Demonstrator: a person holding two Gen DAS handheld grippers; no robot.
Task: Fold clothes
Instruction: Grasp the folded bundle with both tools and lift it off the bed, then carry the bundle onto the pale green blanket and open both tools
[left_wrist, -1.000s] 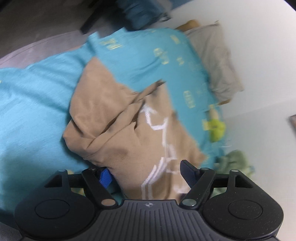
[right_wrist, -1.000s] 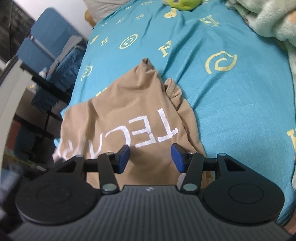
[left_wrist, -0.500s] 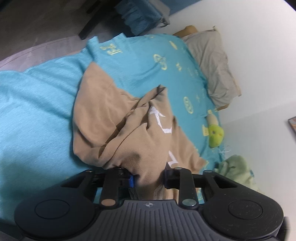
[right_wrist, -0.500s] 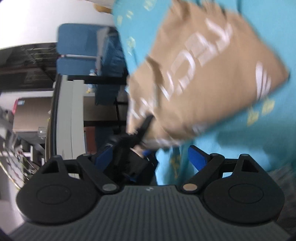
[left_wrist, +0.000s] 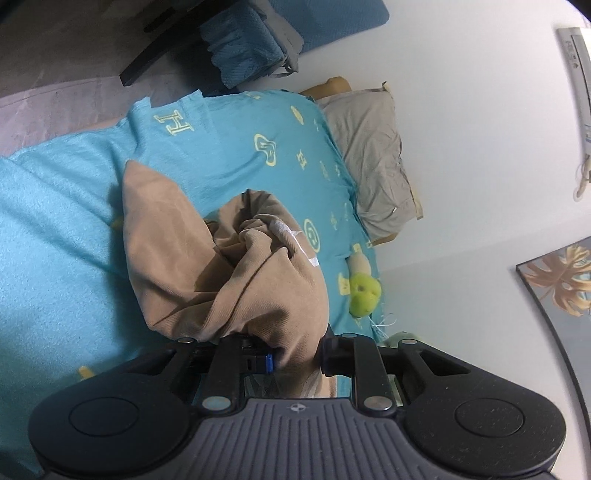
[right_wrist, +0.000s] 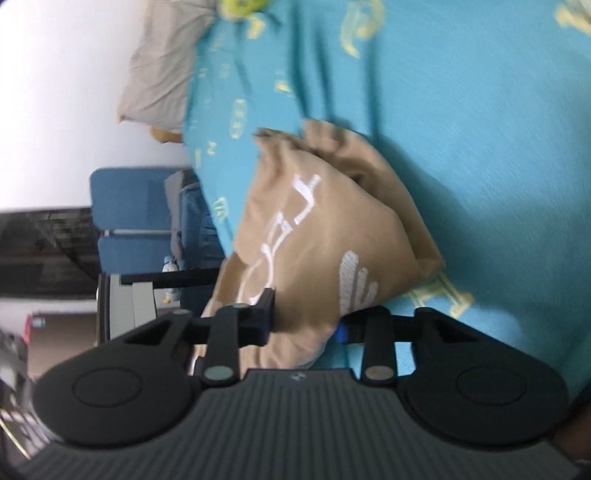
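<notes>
Tan cotton filled the left wrist view: the shirt lay bunched on the turquoise bedspread, its white lettering mostly folded out of sight. My left gripper had narrowed onto a thick wad of that cloth, pads pressing from both sides, and the fabric rose from them in a rumpled hump. Beyond it lay a grey pillow against the wall and a small green soft toy near the bed's edge.

From the right wrist view, blurred by motion, my right gripper had just closed on another bunch of the shirt, near a white printed patch, with cloth squeezed between the pads. The bedspread stretched away beyond it.

My worry: both grips looked like gathered wads, not clean edges. Lifting from here might drag several layers together, so the fold could come out crooked, or a loose layer could slip free.
</notes>
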